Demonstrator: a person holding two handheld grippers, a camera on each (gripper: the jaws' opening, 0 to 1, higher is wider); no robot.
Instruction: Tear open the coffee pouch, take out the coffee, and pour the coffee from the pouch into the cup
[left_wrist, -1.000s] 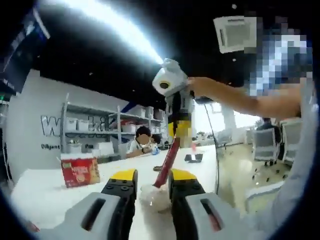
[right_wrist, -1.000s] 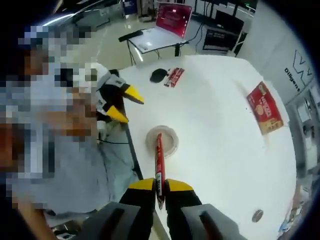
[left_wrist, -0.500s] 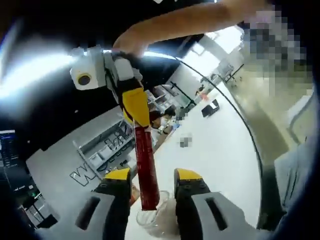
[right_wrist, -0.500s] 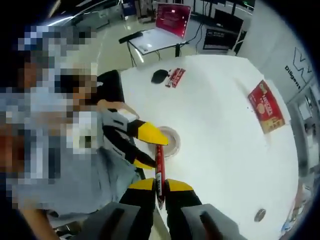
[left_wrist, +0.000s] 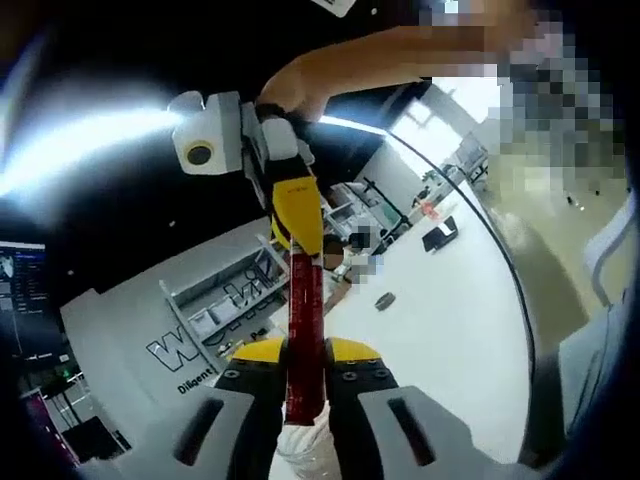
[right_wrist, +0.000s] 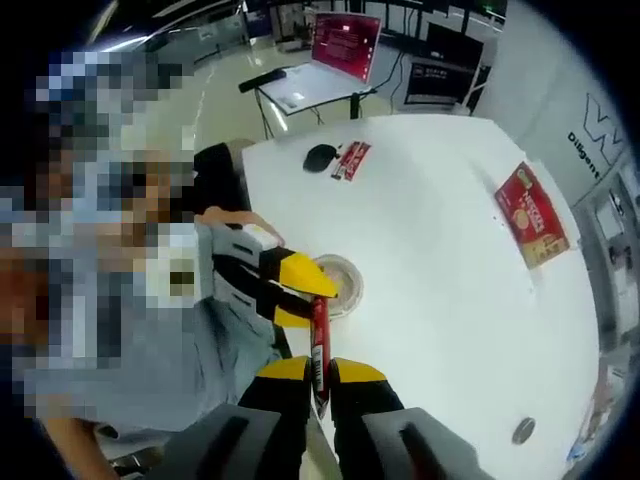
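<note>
A red coffee stick pouch (right_wrist: 319, 338) is held upright above the clear cup (right_wrist: 338, 284) on the white counter (right_wrist: 440, 250). Its upper end is gripped by the fingers of the right gripper (right_wrist: 319, 372), and its lower end is closed on by the left gripper (left_wrist: 303, 352). The tearing is judged to be about to start; emptying into the cup remains.

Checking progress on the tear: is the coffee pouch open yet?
Cannot tell. The red pouch is pinched at both ends by the left gripper and right gripper, over the cup; no tear shows.
</note>
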